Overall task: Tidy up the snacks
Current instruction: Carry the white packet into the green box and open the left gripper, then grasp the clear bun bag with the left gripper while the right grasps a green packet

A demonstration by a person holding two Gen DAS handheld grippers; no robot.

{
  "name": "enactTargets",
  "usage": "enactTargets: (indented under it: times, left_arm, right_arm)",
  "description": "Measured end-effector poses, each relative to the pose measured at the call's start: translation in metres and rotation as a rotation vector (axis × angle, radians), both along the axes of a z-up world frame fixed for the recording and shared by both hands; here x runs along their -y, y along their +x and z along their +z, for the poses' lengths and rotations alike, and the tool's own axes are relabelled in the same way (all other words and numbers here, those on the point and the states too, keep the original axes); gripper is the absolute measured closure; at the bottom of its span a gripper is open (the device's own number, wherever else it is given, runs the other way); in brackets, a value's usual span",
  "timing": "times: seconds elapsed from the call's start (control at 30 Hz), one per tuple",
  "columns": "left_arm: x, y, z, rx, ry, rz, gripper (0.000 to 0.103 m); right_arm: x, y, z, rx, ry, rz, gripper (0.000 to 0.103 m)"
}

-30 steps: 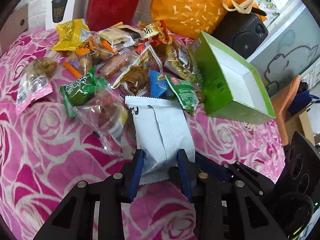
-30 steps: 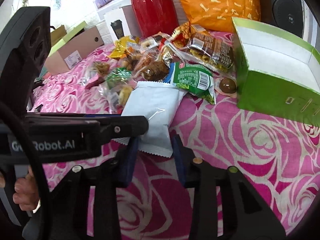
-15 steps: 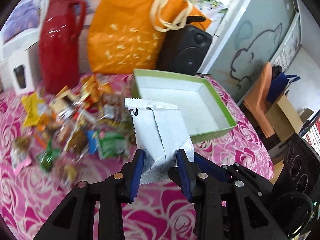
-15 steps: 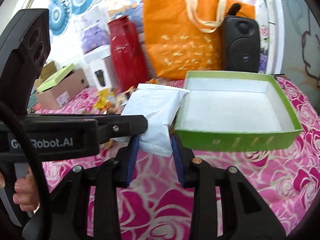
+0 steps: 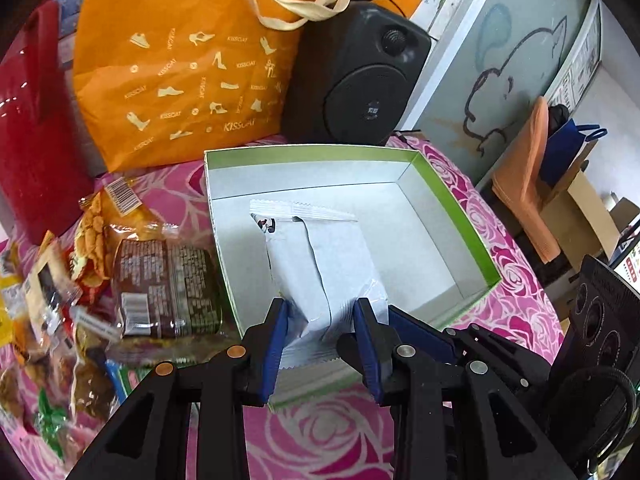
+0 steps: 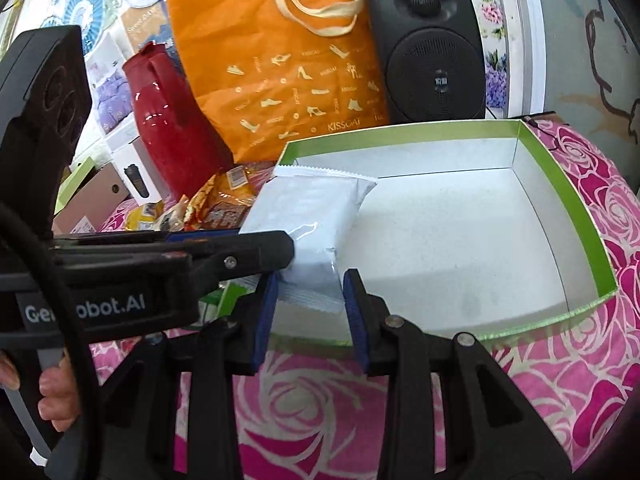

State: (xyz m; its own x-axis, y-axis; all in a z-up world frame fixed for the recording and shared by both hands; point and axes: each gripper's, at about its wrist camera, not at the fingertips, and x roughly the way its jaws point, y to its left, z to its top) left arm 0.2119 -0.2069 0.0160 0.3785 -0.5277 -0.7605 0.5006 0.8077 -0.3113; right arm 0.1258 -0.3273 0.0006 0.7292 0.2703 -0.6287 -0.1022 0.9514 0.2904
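My left tongs (image 5: 322, 330) are clamped on the near end of the white packet (image 5: 320, 256), which hangs over the near left part of the green box (image 5: 452, 196). My right tongs (image 6: 307, 300) also look pressed against its lower edge, though I cannot tell how firmly. If I let go unevenly, the packet could catch the box's near wall (image 6: 532, 326) and tip out onto the pink cloth (image 6: 320, 404), or land propped against the left wall beside the snack pile (image 5: 152, 264).

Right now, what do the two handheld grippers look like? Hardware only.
Both are black plastic with blue pads lining the two fingers. The left gripper has copper-coloured rivets on one finger and silver ones on the other. The right gripper shows silver rivets. In the right wrist view the left unit's body reads "Robot.AI" in white, with a black cable.
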Motion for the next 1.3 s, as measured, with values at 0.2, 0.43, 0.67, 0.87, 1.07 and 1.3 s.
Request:
enactTargets:
  times: [0.2, 0.43, 0.67, 0.87, 1.07, 1.3]
  left_arm:
    - [-0.003, 0.010, -0.004, 0.014, -0.023, 0.038, 0.032]
    - [-0.017, -0.018, 0.016, 0.214, 0.041, 0.053, 0.014]
    - [-0.054, -0.050, 0.036, 0.257, 0.058, 0.113, 0.014]
    - [-0.112, -0.098, 0.043, 0.293, 0.072, 0.225, 0.014]
    - [-0.154, -0.138, 0.012, 0.260, 0.129, 0.289, 0.014]
    - [-0.205, -0.164, -0.031, 0.157, 0.143, 0.386, 0.014]
  right_arm:
    - [-0.001, 0.012, -0.007, 0.001, -0.066, 0.005, 0.051]
    - [-0.004, -0.007, 0.000, 0.068, -0.097, 0.021, 0.002]
    - [-0.011, -0.034, 0.017, 0.042, -0.043, 0.033, 0.002]
    - [-0.020, -0.080, 0.035, 0.074, 0.005, 0.036, 0.001]
    - [-0.045, -0.122, 0.019, 0.053, -0.022, 0.074, 0.001]
    - [-0.094, -0.119, -0.011, -0.016, -0.061, 0.203, 0.001]
